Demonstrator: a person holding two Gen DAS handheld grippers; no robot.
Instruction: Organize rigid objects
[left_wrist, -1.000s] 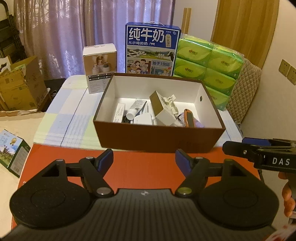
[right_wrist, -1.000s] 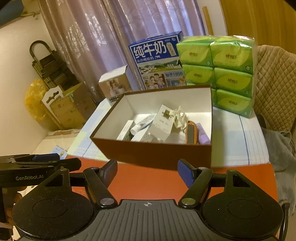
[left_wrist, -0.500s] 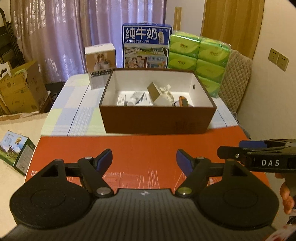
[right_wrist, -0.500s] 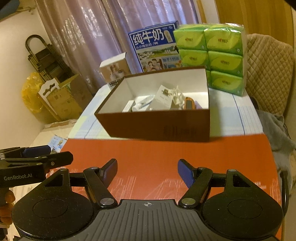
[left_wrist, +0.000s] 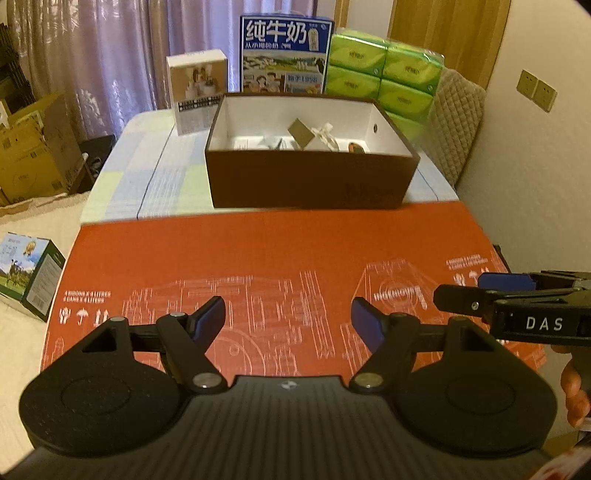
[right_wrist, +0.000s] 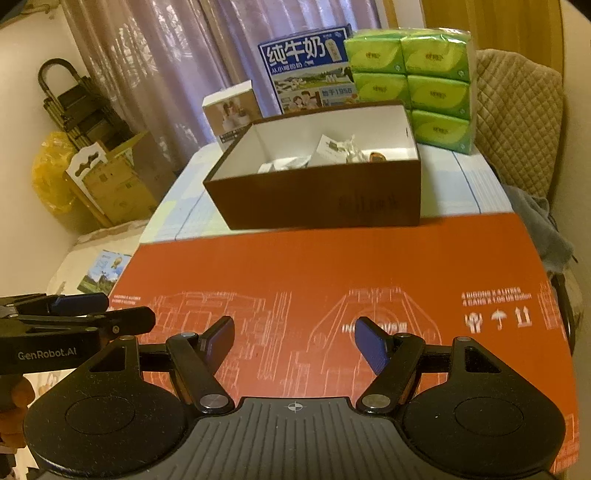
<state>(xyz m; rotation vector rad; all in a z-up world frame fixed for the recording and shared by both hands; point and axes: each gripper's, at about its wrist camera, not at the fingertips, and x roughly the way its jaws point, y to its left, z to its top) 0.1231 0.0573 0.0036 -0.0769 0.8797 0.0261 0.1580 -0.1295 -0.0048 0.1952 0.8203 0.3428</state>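
An open brown box (left_wrist: 310, 181) with a white inside stands on the table beyond a flat red cardboard sheet (left_wrist: 280, 251). Inside it lie a small tan carton (left_wrist: 301, 133), a white plastic piece (left_wrist: 325, 134), an orange item (left_wrist: 356, 147) and other small packs, partly hidden by the front wall. My left gripper (left_wrist: 288, 310) hovers over the near part of the red sheet, its jaws wide apart but closing slightly, with nothing between them. My right gripper (right_wrist: 294, 328) hangs beside it over the same sheet (right_wrist: 332, 266), open and empty. Both are well short of the box (right_wrist: 321, 199).
Behind the box stand a blue milk carton (left_wrist: 286, 55), a stack of green tissue packs (left_wrist: 384, 70) and a small white box (left_wrist: 195, 92). A quilted chair (left_wrist: 458, 122) is at the right. Cardboard boxes (left_wrist: 33, 155) and a small printed box (left_wrist: 27, 273) lie at the left.
Both grippers have drawn back from the brown box, which now looks smaller and farther off. Much more of the red sheet shows in front of them.
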